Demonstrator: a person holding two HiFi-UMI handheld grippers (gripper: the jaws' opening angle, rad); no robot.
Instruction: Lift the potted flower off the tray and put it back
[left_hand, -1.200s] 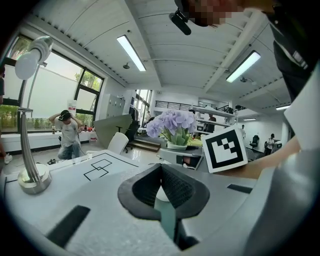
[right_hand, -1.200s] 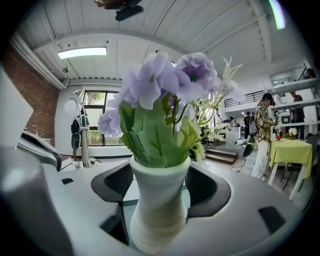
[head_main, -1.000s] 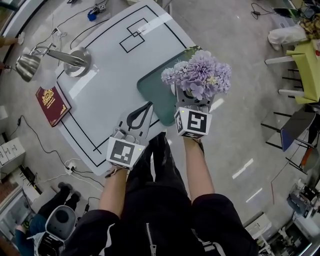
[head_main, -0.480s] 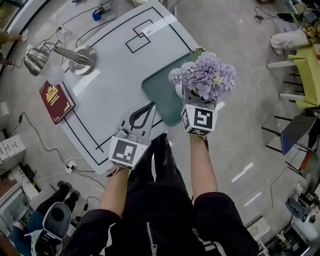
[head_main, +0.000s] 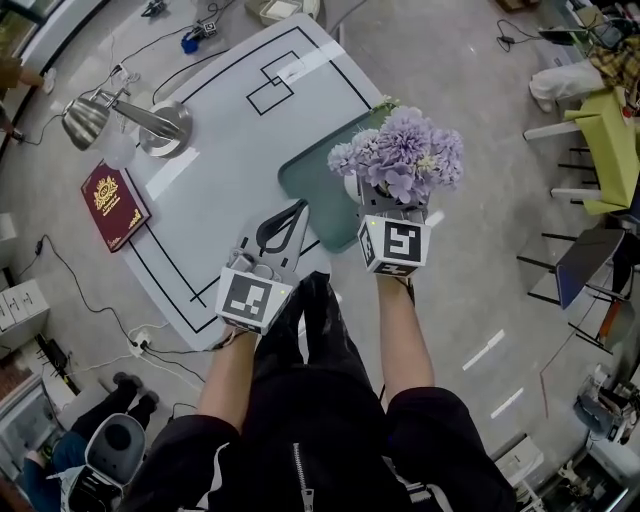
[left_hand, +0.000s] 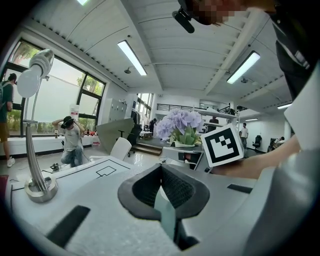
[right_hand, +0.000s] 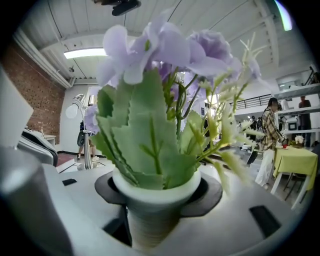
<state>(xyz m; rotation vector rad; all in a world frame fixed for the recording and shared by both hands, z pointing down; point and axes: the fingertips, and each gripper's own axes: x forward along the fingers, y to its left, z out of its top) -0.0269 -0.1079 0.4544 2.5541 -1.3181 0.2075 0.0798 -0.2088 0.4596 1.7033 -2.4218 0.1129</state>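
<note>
While the right tool (right_hand: 159, 196) closes its two dark pads on the white pot, the potted flower (head_main: 400, 155) stands upright in its grip, with green leaves and pale purple blooms rising over the tool. In the head view the flower is above the right part of the green tray (head_main: 308, 182). No view shows the bottom of the pot, so I cannot tell if it touches the tray or not.

The left tool (left_hand: 161, 169) holds nothing. Its tips meet, and only a narrow loop stays between the curved pads. It points along the surface (head_main: 220, 150), just beside the near left edge of the tray, and it is apart from the flower.

The tray lies at the right side of this white surface, which has black lines and two small overlapping squares drawn on it. A silver desk lamp (head_main: 130, 115) stands at the far left corner, well apart from the tray. A dark red book (head_main: 110, 200) lies near the lamp, at the left edge.
</note>
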